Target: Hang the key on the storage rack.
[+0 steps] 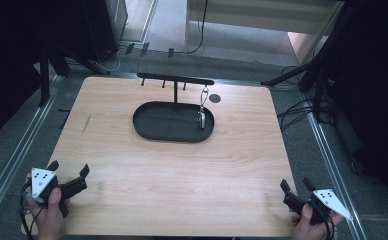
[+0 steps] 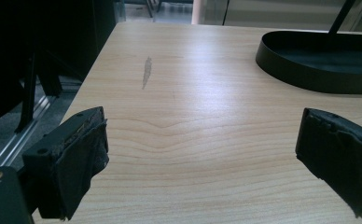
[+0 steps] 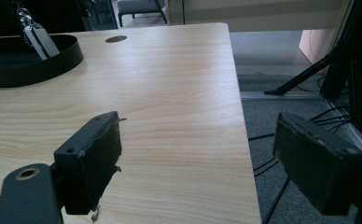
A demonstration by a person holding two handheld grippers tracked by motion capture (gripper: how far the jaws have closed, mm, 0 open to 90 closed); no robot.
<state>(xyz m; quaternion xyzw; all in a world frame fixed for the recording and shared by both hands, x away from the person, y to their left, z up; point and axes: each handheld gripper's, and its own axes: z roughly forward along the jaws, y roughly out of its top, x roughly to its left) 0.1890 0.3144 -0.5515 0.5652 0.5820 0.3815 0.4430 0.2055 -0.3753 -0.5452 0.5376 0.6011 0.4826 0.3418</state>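
A black oval tray [image 1: 154,131] sits at the back middle of the wooden table [image 1: 172,170], with a black T-shaped rack [image 1: 175,80] rising from it. A silver keychain [image 1: 202,111] hangs from the rack's right hook down into the tray [image 3: 67,56]; the keychain [image 3: 39,39] appears at the top left of the right gripper view. My left gripper [image 1: 69,169] rests open at the table's front left corner, far from the tray [image 2: 309,74]. My right gripper [image 1: 297,184] is open at the front right corner, its outer jaw past the table edge. Both hold nothing.
A dark round hole [image 1: 215,98] marks the tabletop right of the rack. A grey scuff [image 2: 146,71] lies on the wood left of the tray. Black stand legs and cables [image 1: 312,85] crowd the floor at the right; metal rails [image 1: 17,155] run along the left.
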